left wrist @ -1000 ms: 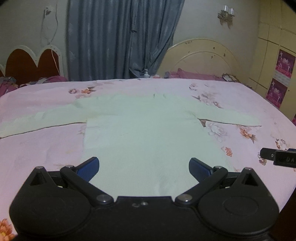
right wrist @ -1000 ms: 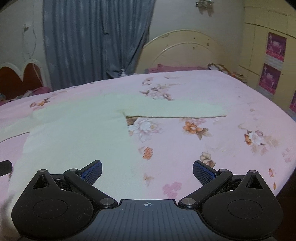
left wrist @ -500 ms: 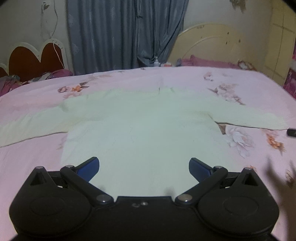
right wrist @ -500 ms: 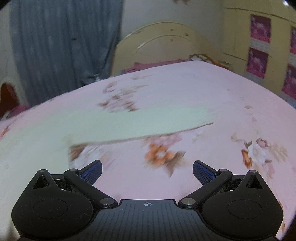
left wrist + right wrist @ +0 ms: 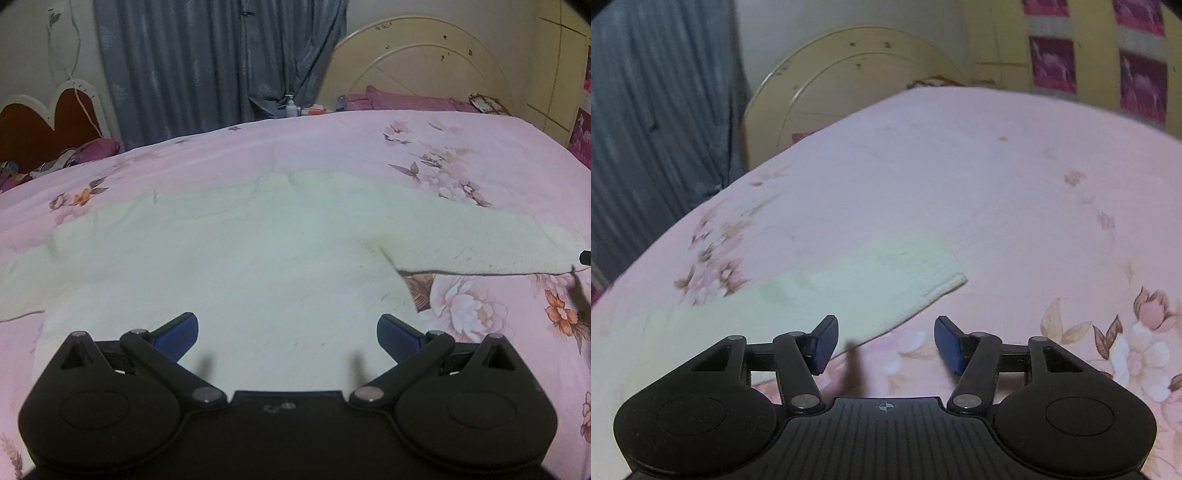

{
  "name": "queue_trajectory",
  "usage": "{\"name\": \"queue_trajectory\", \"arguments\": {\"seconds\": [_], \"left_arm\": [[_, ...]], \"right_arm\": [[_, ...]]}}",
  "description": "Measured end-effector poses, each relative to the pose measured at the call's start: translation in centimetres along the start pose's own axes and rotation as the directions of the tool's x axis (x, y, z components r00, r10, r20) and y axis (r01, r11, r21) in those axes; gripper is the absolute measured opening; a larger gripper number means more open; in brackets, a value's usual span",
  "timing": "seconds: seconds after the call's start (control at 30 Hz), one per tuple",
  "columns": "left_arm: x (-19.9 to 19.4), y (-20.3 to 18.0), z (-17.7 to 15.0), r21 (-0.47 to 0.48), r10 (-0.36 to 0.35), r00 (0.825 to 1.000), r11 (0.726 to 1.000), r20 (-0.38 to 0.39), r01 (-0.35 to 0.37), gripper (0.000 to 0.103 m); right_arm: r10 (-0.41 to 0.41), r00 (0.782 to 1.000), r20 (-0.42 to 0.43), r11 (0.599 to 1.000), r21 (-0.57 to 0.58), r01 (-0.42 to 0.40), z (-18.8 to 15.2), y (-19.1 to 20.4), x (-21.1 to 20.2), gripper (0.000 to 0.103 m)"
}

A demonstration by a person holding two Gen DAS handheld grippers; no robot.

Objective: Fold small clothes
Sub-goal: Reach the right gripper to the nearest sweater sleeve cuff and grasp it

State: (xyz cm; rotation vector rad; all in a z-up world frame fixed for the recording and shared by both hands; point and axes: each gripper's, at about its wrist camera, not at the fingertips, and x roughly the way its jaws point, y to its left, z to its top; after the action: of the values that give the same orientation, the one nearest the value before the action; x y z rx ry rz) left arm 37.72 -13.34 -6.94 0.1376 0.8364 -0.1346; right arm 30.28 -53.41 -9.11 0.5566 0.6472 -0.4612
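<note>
A pale green long-sleeved top (image 5: 236, 258) lies flat on the pink floral bedsheet (image 5: 424, 147), sleeves spread to both sides. My left gripper (image 5: 287, 334) is open and empty, low over the top's body near the hem. In the right wrist view the right sleeve (image 5: 849, 284) lies across the sheet, its cuff (image 5: 945, 286) just ahead. My right gripper (image 5: 886, 343) is open and empty, its jaws partly closed in, low over the sleeve's near edge by the cuff. Its tip shows at the left wrist view's right edge (image 5: 585, 256).
A cream headboard (image 5: 424, 66) and pink pillows (image 5: 406, 101) stand at the bed's far end. A grey curtain (image 5: 221, 55) hangs behind, with small bottles (image 5: 291, 107) at its foot. A red heart-shaped headboard (image 5: 48, 129) is at far left. Wardrobe doors (image 5: 1137, 55) are at right.
My left gripper has moved forward over the top's body. My right gripper has swung right and down to the right sleeve's cuff, and its jaws have narrowed.
</note>
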Motion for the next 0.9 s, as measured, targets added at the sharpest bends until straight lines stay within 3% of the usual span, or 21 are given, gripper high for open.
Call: {"name": "queue_trajectory", "arguments": {"seconds": [0.17,0.2,0.33,0.4,0.53,0.57,0.63,0.73,0.77,0.83,0.87,0.9], "left_arm": [[0.9,-0.8,0.7,0.011,0.011,1.0,1.0,-0.017,-0.011,0.103],[1.0,-0.8,0.7,0.011,0.012,1.0,1.0,-0.018,-0.012,0.103],[1.1,-0.5,0.9,0.01,0.019,1.0,1.0,-0.025,-0.019,0.103],[1.0,0.0,0.9,0.004,0.024,0.999,1.0,-0.024,-0.023,0.103],[0.7,1.9,0.7,-0.016,0.036,0.999,0.999,-0.011,-0.036,0.103],[0.7,2.5,0.5,-0.024,0.038,0.999,0.999,-0.012,-0.038,0.103],[0.7,3.9,0.1,-0.039,0.038,0.999,0.999,-0.018,-0.038,0.103],[0.4,6.0,-0.6,-0.05,0.034,0.999,0.998,-0.01,-0.035,0.103],[0.4,6.7,-0.9,-0.051,0.032,0.999,0.998,-0.01,-0.033,0.103],[0.8,8.0,-1.4,-0.05,0.037,0.999,0.998,-0.021,-0.038,0.103],[1.1,8.7,-1.6,-0.055,0.042,0.999,0.998,-0.031,-0.044,0.103],[1.4,9.3,-1.7,-0.065,0.046,0.998,0.997,-0.037,-0.048,0.103]], "right_arm": [[0.048,0.999,-0.012,0.995,0.085,-0.046,0.8,-2.0,1.9,0.055],[0.056,0.998,-0.012,0.994,0.093,-0.055,1.0,-2.1,2.2,0.044],[0.06,0.998,0.006,0.994,0.093,-0.06,1.2,-2.5,3.1,0.027],[0.067,0.998,-0.005,0.996,0.065,-0.067,1.5,-2.2,3.1,0.005],[0.03,0.993,0.112,1.0,0.004,-0.03,1.7,-1.6,0.0,0.005],[0.009,0.995,0.101,1.0,0.007,-0.01,1.6,-1.6,0.1,0.005],[-0.027,1.0,-0.004,0.999,0.022,0.027,1.2,-1.5,1.9,0.005],[-0.063,0.998,-0.017,0.998,0.026,0.064,1.4,-0.8,2.0,0.005],[-0.07,0.997,-0.031,0.996,0.048,0.071,1.6,-0.7,1.8,0.009],[-0.038,0.999,-0.007,0.989,0.144,0.039,1.5,-1.5,0.5,0.055],[-0.029,0.999,0.013,0.981,0.19,0.026,1.3,-1.9,-0.2,0.095],[-0.007,1.0,0.006,0.974,0.228,0.005,1.0,-2.3,-0.6,0.096]]}}
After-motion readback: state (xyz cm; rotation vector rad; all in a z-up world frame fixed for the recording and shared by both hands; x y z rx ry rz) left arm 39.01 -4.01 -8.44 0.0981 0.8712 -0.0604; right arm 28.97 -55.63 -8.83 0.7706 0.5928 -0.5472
